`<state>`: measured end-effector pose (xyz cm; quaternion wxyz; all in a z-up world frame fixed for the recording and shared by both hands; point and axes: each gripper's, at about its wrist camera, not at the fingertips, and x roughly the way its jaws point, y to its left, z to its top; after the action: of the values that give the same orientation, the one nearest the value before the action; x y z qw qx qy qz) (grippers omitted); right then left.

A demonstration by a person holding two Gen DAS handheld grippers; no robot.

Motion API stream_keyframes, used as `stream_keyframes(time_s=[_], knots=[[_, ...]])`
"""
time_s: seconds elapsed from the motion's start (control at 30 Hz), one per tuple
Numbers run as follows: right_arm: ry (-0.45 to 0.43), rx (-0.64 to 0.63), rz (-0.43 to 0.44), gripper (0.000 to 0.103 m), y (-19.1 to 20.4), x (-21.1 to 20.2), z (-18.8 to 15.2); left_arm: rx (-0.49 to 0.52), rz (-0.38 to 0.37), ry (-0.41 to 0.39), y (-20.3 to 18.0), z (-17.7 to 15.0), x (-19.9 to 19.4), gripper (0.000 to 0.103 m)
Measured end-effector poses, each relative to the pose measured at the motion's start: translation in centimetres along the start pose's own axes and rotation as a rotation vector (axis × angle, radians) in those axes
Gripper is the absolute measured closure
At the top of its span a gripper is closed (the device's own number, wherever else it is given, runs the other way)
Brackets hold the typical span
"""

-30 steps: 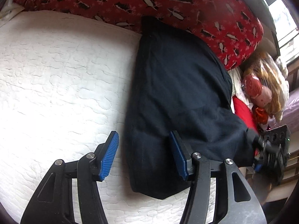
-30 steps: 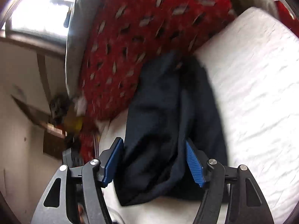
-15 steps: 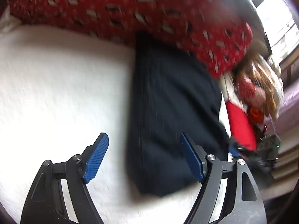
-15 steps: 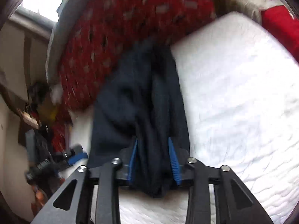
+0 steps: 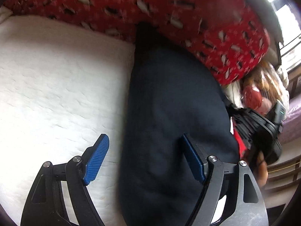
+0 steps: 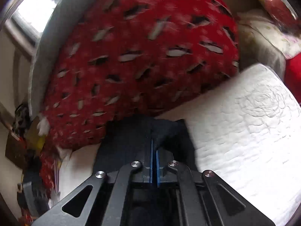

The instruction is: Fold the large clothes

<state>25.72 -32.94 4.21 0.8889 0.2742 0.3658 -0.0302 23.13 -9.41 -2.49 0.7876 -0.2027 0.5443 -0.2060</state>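
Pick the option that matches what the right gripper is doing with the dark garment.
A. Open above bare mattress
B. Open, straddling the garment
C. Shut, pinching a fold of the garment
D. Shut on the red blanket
C: the right gripper has its blue fingers pressed together on a raised fold of the dark garment.

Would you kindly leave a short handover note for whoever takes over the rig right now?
Right tool: has just closed, pinching a fold of the dark navy garment.
Left tool: open, has just widened, straddling the garment's near edge, nothing pinched.
Garment lies as a long strip on the white quilted mattress, far end against the red patterned blanket.
Left: further folds.
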Motion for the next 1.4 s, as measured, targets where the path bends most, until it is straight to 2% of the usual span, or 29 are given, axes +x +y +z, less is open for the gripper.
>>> stream_keyframes(time_s=[0.1,0.13,0.17,0.23,0.27,0.3,0.33,0.37,0.43,0.5,0.53,0.57,0.6,0.63,0.67,0.7,0.77,0.87,0.9,0.97,1.03,1.1,1.13,1.17,1.2,1.3,1.4], knots=[[0.097,0.012,-0.117,0.102,-2.5,3.0,-0.9,-0.016,-0.013,0.034,0.3,-0.5,1.0,0.023],[0.1,0.026,-0.104,0.1,-3.0,2.9,-1.1,-0.012,-0.009,0.027,0.3,-0.5,0.6,0.023],[0.085,0.044,-0.082,0.091,-3.2,2.4,-1.0,-0.004,-0.005,0.012,0.4,-0.6,-0.1,0.024],[0.002,0.075,-0.07,0.084,-3.1,-0.8,-0.9,0.0,0.002,-0.025,0.5,-0.8,-1.8,0.024],[-0.026,0.061,-0.037,0.083,-2.6,-2.1,-0.9,-0.003,-0.007,-0.05,0.7,-1.0,-2.7,0.024],[-0.042,0.028,0.039,0.08,-2.0,-3.7,-1.0,-0.005,-0.011,-0.072,0.7,-1.2,-3.4,0.024],[-0.033,-0.01,0.109,0.068,-1.3,-5.0,-1.4,-0.006,-0.01,-0.092,0.7,-1.6,-4.1,0.024],[-0.031,-0.041,0.139,0.048,-0.7,-6.0,-2.1,-0.006,-0.007,-0.104,0.8,-1.8,-4.4,0.024],[-0.038,-0.092,0.073,0.031,0.4,-6.7,-3.4,0.0,0.011,-0.099,0.8,-2.5,-4.1,0.024],[-0.01,-0.136,0.003,0.031,0.6,-6.1,-4.9,0.009,0.037,-0.044,0.7,-3.2,-2.8,0.024],[0.032,-0.133,0.006,0.044,0.1,-5.3,-5.7,0.004,0.03,-0.021,0.7,-3.6,-2.2,0.024],[0.061,-0.122,0.039,0.093,-0.8,-5.1,-5.9,0.001,0.02,-0.012,0.7,-3.8,-1.8,0.024],[0.095,-0.112,0.11,0.098,-1.5,-4.7,-6.5,0.004,0.023,-0.01,0.8,-4.1,-1.5,0.024],[0.095,-0.101,0.102,0.101,-2.3,-4.6,-7.3,0.008,0.022,-0.01,0.8,-4.4,-1.4,0.022],[0.082,-0.11,0.063,0.102,-2.8,-4.5,-8.0,0.01,0.021,0.0,0.8,-4.5,-1.2,0.022],[0.105,-0.133,0.015,0.102,-3.3,-3.9,-8.7,0.008,0.017,0.012,0.9,-4.7,-1.3,0.022],[0.11,-0.133,-0.016,0.099,-3.7,-4.2,-9.0,0.015,0.029,-0.015,0.9,-4.7,-2.8,0.022],[-0.005,-0.16,-0.04,0.09,-1.9,-7.7,-8.1,0.025,0.021,-0.112,0.7,-4.7,-5.4,0.023],[-0.042,-0.176,-0.003,0.086,-1.2,-8.8,-8.0,0.023,0.008,-0.124,0.6,-4.8,-5.8,0.023],[-0.078,-0.217,0.091,0.067,0.2,-10.0,-8.5,0.033,-0.012,-0.111,0.3,-5.4,-5.5,0.023],[-0.107,-0.273,0.105,0.065,0.9,-10.4,-9.9,0.071,0.026,-0.086,0.0,-6.5,-4.1,0.023],[-0.068,-0.344,0.041,0.068,0.7,-9.2,-11.5,0.103,0.057,-0.04,0.2,-7.5,-2.3,0.022],[-0.02,-0.378,-0.032,0.068,0.0,-7.9,-12.1,0.096,0.045,-0.013,0.6,-7.8,-1.8,0.022],[0.039,-0.405,-0.105,0.062,-0.8,-6.3,-12.8,0.074,0.018,0.013,1.1,-7.9,-1.7,0.022],[0.072,-0.391,-0.126,0.06,-1.8,-5.4,-13.1,0.053,-0.015,0.01,1.6,-7.8,-2.3,0.022],[0.022,-0.258,-0.047,0.059,-3.0,-7.8,-11.4,0.03,-0.054,-0.059,1.8,-6.1,-4.6,0.022],[-0.074,-0.263,0.0,0.057,-1.1,-8.9,-8.9,0.021,-0.078,-0.106,0.8,-2.5,-5.3,0.022]])
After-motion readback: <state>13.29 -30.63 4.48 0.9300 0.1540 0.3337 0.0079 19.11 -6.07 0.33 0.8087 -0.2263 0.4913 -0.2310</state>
